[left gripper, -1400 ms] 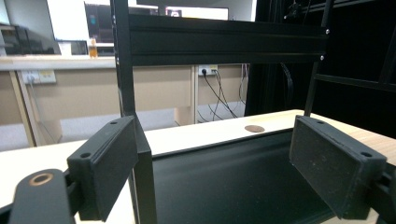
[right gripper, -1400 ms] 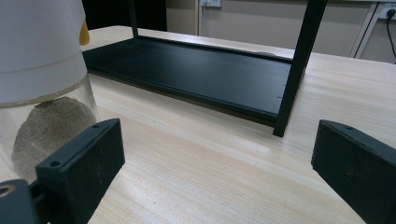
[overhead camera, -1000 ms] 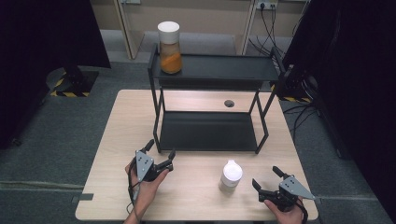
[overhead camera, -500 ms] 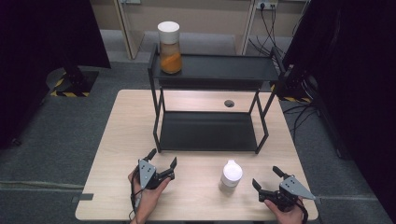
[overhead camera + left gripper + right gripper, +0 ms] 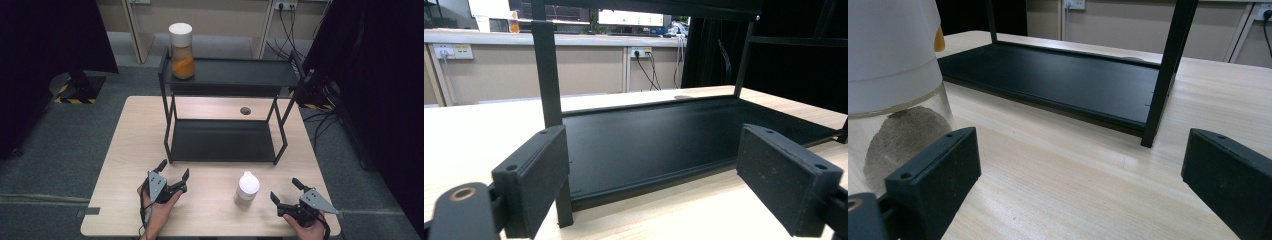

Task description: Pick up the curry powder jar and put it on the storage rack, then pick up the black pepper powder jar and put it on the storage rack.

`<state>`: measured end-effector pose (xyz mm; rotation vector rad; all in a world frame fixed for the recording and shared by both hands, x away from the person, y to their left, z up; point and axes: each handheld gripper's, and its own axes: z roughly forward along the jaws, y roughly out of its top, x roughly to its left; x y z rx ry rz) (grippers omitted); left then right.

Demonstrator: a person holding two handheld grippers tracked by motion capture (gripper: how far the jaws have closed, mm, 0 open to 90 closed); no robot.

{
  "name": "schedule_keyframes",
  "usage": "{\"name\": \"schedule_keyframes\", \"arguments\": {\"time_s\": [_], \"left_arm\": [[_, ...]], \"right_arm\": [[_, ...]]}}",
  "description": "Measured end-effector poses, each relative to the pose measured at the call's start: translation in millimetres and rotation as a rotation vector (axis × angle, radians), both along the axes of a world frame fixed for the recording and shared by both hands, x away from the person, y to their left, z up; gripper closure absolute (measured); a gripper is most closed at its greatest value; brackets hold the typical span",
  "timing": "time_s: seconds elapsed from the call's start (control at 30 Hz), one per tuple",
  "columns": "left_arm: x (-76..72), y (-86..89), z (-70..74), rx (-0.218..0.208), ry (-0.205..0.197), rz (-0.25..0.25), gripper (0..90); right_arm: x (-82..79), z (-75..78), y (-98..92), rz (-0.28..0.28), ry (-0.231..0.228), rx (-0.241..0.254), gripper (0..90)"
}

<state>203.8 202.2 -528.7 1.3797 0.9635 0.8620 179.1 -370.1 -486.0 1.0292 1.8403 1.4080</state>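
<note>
Grey carpet and a beige wall with sockets are being seen around a pale wooden tabletop [image 5: 130, 150], on which a black two-tier rack [image 5: 225, 142] is standing. On the rack's top shelf, at its left end, a clear white-capped jar [image 5: 181, 50] is being kept, partly filled with something orange. Nearer the front edge, a second white-capped jar [image 5: 247, 186] is resting on the tabletop; through its glass wall in the right gripper view a grey-brown powder is being shown. No label or writing is being made out on either jar.

This nearer jar is sitting between the two grippers, just to the left of the right gripper [image 5: 288, 192], whose jaws are being held wide apart with nothing between them. The left gripper [image 5: 173, 170] is being held well apart from the jar, before the rack's lower shelf; its jaws have just been opening and are released, empty.
</note>
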Motion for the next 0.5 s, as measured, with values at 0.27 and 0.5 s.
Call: {"name": "schedule_keyframes", "arguments": {"time_s": [0.27, 0.5], "left_arm": [[1.0, 1.4, 0.8, -0.010, 0.009, -0.002, 12.8], [2.5, 2.0, 2.6, -0.008, 0.020, -0.006, 12.5]], "right_arm": [[0.0, -1.0, -2.6, 0.050, -0.006, 0.007, 2.2], [-1.1, 1.6, -3.5, 0.135, -0.008, 0.047, 1.8]]}}
